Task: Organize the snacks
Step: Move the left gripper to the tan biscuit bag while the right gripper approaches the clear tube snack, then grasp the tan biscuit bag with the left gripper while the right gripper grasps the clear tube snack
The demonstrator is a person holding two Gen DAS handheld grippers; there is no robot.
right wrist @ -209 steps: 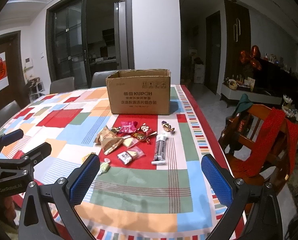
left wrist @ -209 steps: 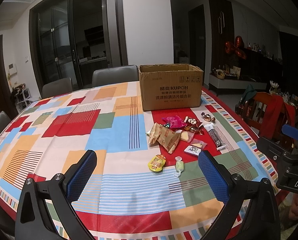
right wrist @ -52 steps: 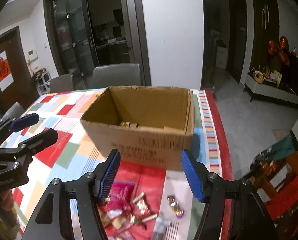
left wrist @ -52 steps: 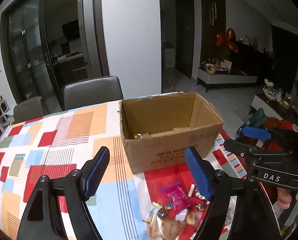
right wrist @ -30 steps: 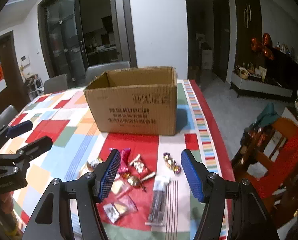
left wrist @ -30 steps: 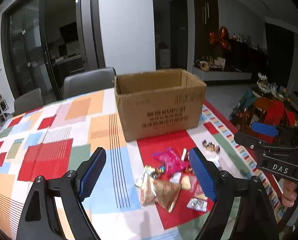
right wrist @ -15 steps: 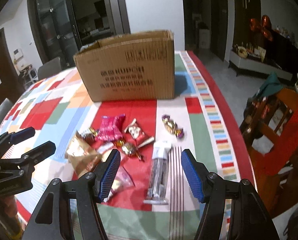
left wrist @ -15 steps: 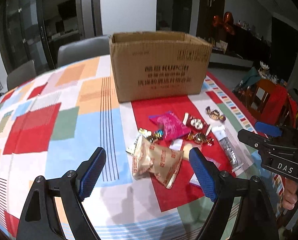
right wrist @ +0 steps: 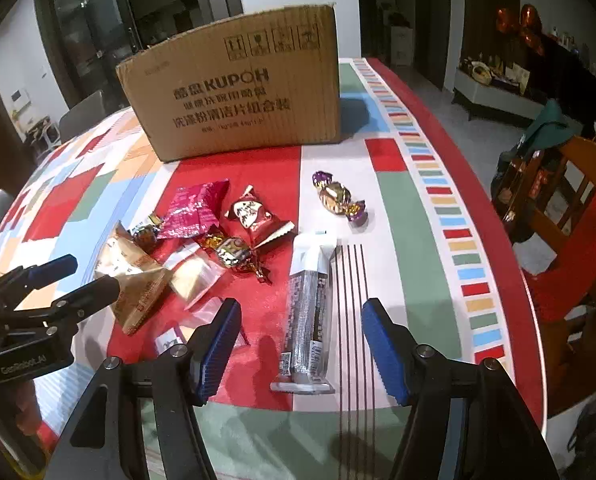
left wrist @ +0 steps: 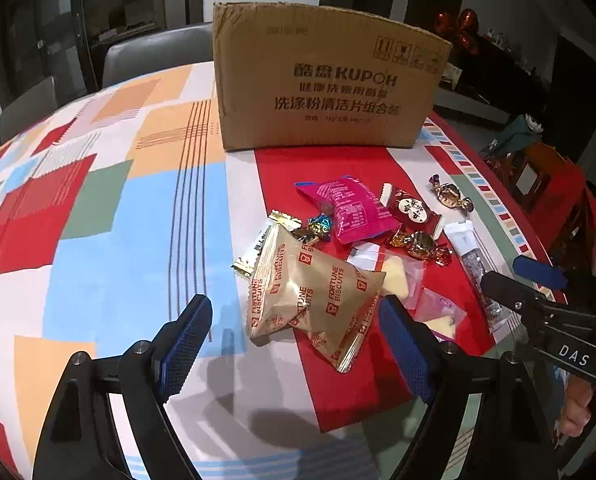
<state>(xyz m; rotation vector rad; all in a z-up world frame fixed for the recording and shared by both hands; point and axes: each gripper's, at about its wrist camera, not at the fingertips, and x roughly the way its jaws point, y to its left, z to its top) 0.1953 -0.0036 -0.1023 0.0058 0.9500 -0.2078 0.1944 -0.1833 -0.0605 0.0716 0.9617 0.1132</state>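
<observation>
Your left gripper (left wrist: 294, 334) and right gripper (right wrist: 299, 344) hover with jaws released, empty. All visible snacks (left wrist: 361, 240) lie loose on the worktop (left wrist: 118, 208) before the cardboard box (left wrist: 321, 88); sorting remains.

You are working in a home, in its dining area. You are facing a table (left wrist: 110, 216) wearing a colourful patchwork tablecloth, with grey upholstered dining chairs (left wrist: 154, 56) standing behind it and glass sliding doors (right wrist: 94, 32) closing off a dim room beyond. A wooden chair (right wrist: 569, 200) is sitting at your right, and a low sideboard (right wrist: 493, 92) carrying ornaments is lining the far wall.
</observation>
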